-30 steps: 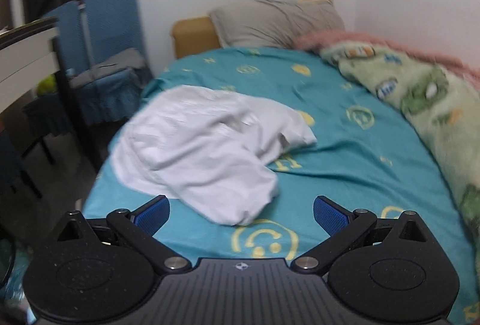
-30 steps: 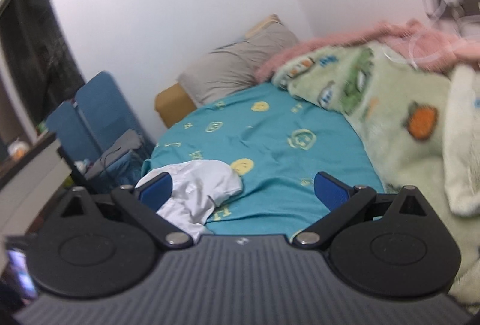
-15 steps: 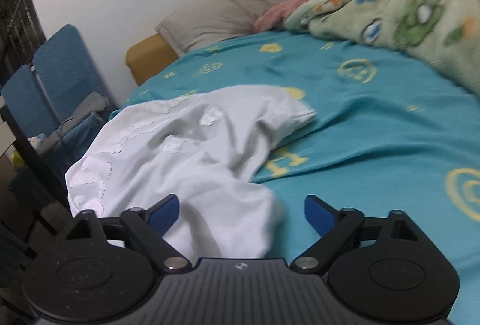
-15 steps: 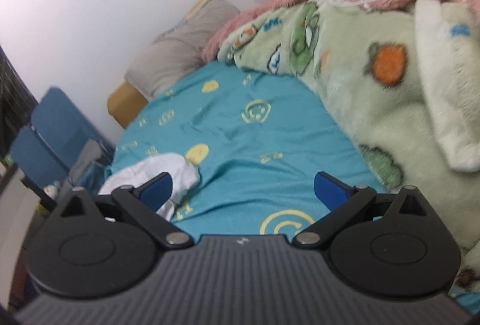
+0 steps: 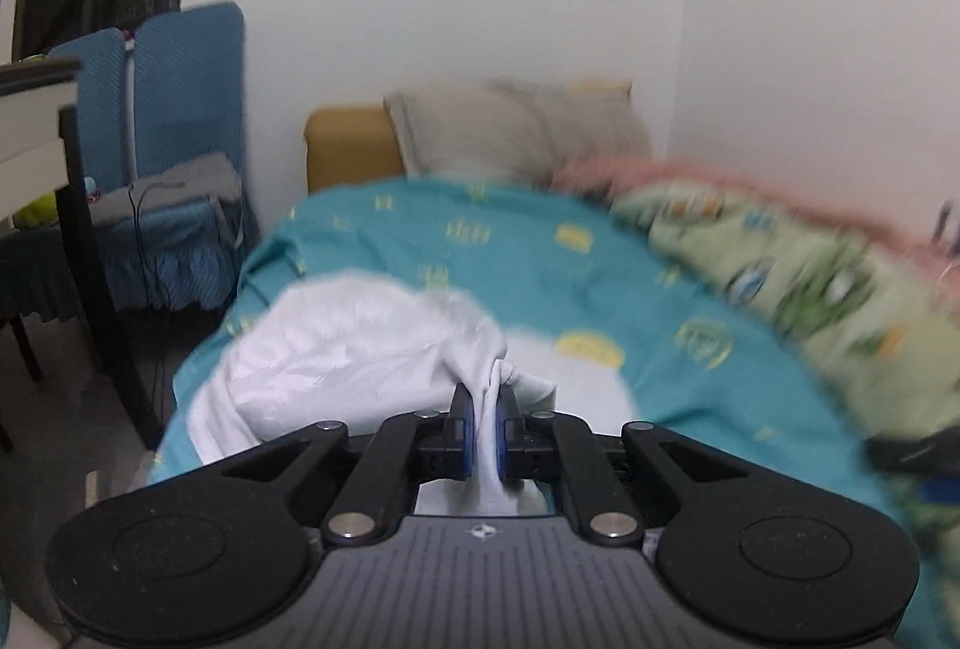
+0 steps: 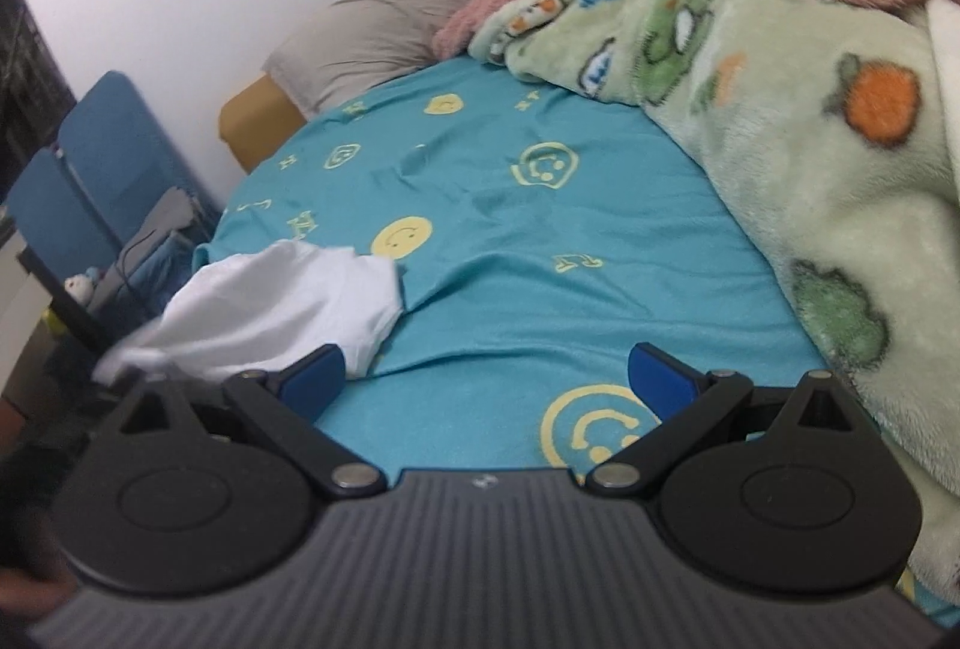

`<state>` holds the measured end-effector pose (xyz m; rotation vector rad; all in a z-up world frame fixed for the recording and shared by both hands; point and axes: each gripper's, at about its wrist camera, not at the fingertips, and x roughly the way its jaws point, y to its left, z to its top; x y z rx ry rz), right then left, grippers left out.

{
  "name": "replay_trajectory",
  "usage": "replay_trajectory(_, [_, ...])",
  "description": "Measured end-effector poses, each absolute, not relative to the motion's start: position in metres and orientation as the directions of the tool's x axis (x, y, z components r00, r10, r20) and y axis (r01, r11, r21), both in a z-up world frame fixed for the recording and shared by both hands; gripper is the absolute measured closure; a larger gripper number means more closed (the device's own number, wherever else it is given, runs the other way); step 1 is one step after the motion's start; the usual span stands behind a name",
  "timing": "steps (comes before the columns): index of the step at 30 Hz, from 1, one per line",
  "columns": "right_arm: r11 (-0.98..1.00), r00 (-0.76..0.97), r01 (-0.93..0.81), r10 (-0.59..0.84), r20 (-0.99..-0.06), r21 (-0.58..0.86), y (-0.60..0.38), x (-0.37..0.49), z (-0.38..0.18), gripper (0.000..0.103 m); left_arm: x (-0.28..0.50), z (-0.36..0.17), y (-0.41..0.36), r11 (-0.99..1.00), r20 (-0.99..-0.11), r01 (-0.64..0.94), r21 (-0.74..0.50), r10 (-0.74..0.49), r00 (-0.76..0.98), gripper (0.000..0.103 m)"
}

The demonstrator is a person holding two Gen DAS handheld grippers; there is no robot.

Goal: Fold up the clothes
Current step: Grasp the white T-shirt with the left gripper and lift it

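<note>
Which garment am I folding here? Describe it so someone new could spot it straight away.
Start at the bed with the teal smiley-print sheet. On its near left corner, by the blue chairs, lies the crumpled white garment, one bunched fold pinched in the left tool. It is the only plain white cloth there; the green cartoon blanket and grey pillow lie farther off.

This was a home bedroom: a bed [image 6: 540, 289] with a teal smiley-print sheet, a grey pillow [image 6: 390, 31] at its head, a green cartoon fleece blanket [image 6: 780, 109], and blue chairs [image 5: 174, 109] against the white wall.
</note>
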<state>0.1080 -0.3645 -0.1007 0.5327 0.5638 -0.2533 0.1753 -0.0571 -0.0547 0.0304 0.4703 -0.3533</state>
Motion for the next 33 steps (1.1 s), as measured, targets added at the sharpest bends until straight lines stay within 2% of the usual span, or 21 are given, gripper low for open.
replay_trajectory(5, [0.888,0.856,0.254,-0.022,-0.516,0.383,-0.343,0.102,-0.089,0.0,0.114,-0.004,-0.018,0.906,-0.325,0.412,-0.1,-0.421,0.847,0.1])
replay_trajectory(8, [0.92,0.865,0.158,0.046,-0.499,0.359,-0.325,0.099,-0.082,0.0,0.069,0.019,-0.004,0.884,-0.229,0.466,-0.047,-0.463,0.856,0.103])
replay_trajectory(11, [0.93,0.847,0.171,0.031,-0.53,0.327,-0.316,0.1,-0.083,0.0,0.045,0.026,0.0,0.875,-0.199,0.483,0.026,-0.469,0.86,0.103])
replay_trajectory(15, [0.941,0.822,0.185,0.009,-0.57,0.283,-0.305,0.101,-0.085,0.0,0.046,-0.003,-0.003,0.859,-0.296,0.51,0.038,-0.478,0.827,0.097])
replay_trajectory(17, [0.946,0.808,0.192,-0.002,-0.589,0.26,-0.299,0.102,-0.085,0.0,0.055,-0.031,-0.013,0.848,-0.392,0.527,0.056,-0.467,0.792,0.095])
replay_trajectory(19, [0.951,0.794,0.198,-0.013,-0.607,0.238,-0.293,0.102,-0.086,0.0,0.067,-0.06,-0.028,0.823,-0.515,0.563,0.079,-0.45,0.73,0.084])
replay_trajectory(22, [0.94,0.783,0.23,-0.025,-0.622,0.251,-0.296,0.102,-0.089,0.0,0.087,-0.106,-0.055,0.798,-0.673,0.589,0.127,-0.367,0.642,0.078])
replay_trajectory(23, [0.929,0.782,0.249,-0.027,-0.622,0.273,-0.302,0.101,-0.091,0.0,0.091,-0.121,-0.063,0.788,-0.692,0.592,0.168,-0.333,0.64,0.075])
replay_trajectory(24, [0.917,0.782,0.269,-0.028,-0.622,0.296,-0.307,0.101,-0.093,0.0,0.094,-0.133,-0.071,0.778,-0.703,0.592,0.21,-0.3,0.644,0.063])
replay_trajectory(25, [0.903,0.782,0.288,-0.03,-0.623,0.318,-0.313,0.1,-0.095,0.0,0.096,-0.143,-0.078,0.77,-0.697,0.585,0.255,-0.273,0.663,0.047])
replay_trajectory(27, [0.888,0.78,0.308,-0.029,-0.626,0.342,-0.319,0.1,-0.099,0.0,0.098,-0.154,-0.092,0.749,-0.678,0.571,0.336,-0.228,0.699,0.029])
replay_trajectory(30, [0.88,0.777,0.317,-0.025,-0.629,0.355,-0.321,0.1,-0.101,0.0,0.101,-0.167,-0.106,0.704,-0.643,0.567,0.428,-0.204,0.738,0.028])
replay_trajectory(32, [0.877,0.78,0.312,-0.017,-0.625,0.365,-0.321,0.1,-0.101,0.0,0.107,-0.173,-0.11,0.704,-0.634,0.557,0.44,-0.197,0.748,0.032])
replay_trajectory(33, [0.875,0.783,0.308,-0.011,-0.622,0.372,-0.321,0.099,-0.1,0.0,0.111,-0.174,-0.108,0.721,-0.641,0.553,0.417,-0.197,0.742,0.039])
